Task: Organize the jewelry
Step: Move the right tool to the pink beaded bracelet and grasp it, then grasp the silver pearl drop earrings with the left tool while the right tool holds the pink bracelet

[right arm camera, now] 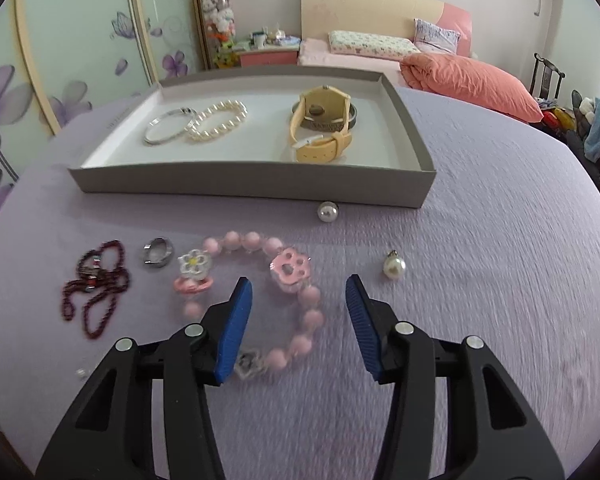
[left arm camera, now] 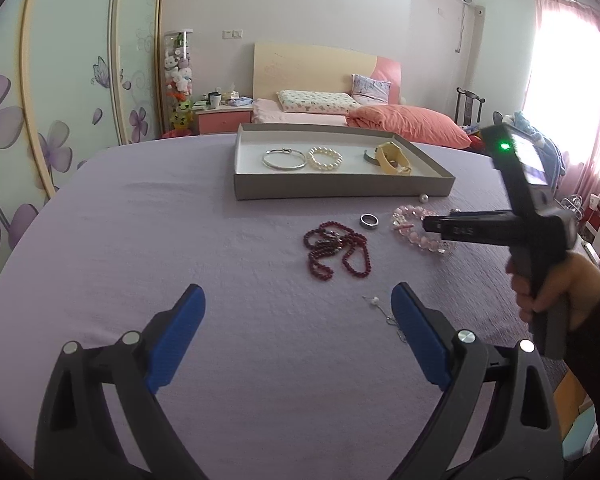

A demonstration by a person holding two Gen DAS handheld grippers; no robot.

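Observation:
A grey tray (right arm camera: 252, 184) (left arm camera: 340, 188) on the lilac tablecloth holds a silver bangle (right arm camera: 168, 126), a pearl bracelet (right arm camera: 218, 120) and a yellow watch (right arm camera: 324, 128). In front of it lie a dark red bead necklace (right arm camera: 96, 284) (left arm camera: 336, 248), a silver ring (right arm camera: 158, 258) (left arm camera: 369, 219), a pink bead bracelet with charms (right arm camera: 288, 276) (left arm camera: 410, 228), a loose pearl (right arm camera: 327, 212) and a pearl pendant (right arm camera: 394, 267). My right gripper (right arm camera: 300, 304) is open, just above the pink bracelet. My left gripper (left arm camera: 298, 308) is open and empty, short of the red necklace; a small pearl earring (left arm camera: 376, 301) lies by its right finger.
The table's rounded edge runs close on the left and right. A bed with an orange duvet (left arm camera: 408, 120) stands behind the table. A wardrobe with purple flowers (left arm camera: 40, 120) is at the left, a chair with clothes (right arm camera: 592, 128) at the right.

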